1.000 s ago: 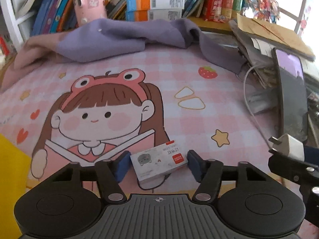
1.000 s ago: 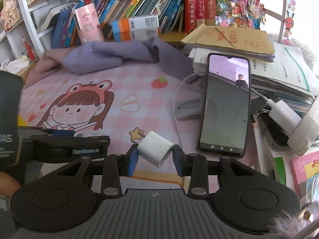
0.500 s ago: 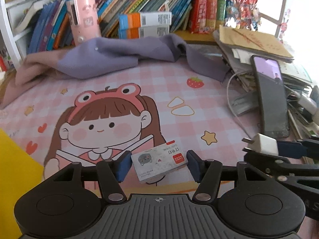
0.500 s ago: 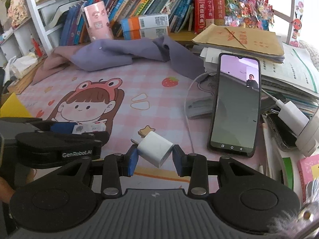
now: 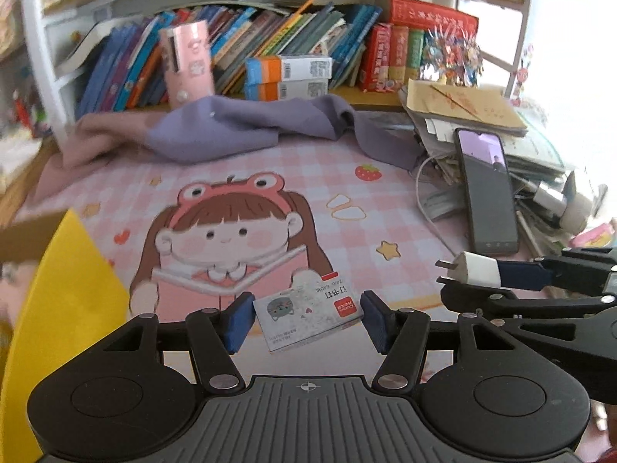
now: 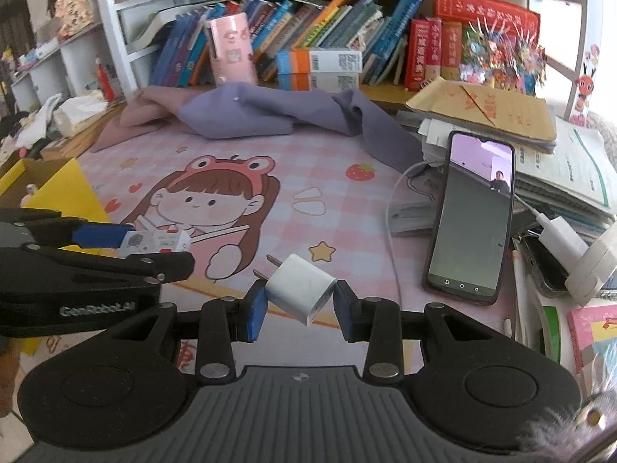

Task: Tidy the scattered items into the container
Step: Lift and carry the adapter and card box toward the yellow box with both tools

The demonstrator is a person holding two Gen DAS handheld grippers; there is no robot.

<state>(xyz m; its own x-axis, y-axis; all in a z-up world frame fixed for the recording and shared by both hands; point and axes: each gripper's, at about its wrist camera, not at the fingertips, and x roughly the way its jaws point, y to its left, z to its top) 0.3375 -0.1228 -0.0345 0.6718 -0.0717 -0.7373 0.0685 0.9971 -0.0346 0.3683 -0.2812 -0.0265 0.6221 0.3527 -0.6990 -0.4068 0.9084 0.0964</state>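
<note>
Left claw clamped on a small flat staple box: pale grey-white, grey cat face printed at one end, red label at the other, dark lettering between; blue pads pressing both short ends, box tilted and lifted clear of the pink checked mat. Seen from the right wrist as a thin slab, side on, above the lower left part of the mat.

Right claw clamped on a white charger plug: rounded cube, glossy, two metal prongs pointing away toward the mat's cartoon girl, held tilted above the mat's near edge by the yellow star.

Yellow container just off the mat's left edge, open, brown inside, with a small item barely visible within. Black phone propped at the mat's right edge against a stack of papers. Purple cloth bunched along the mat's far edge, below the bookshelf.
</note>
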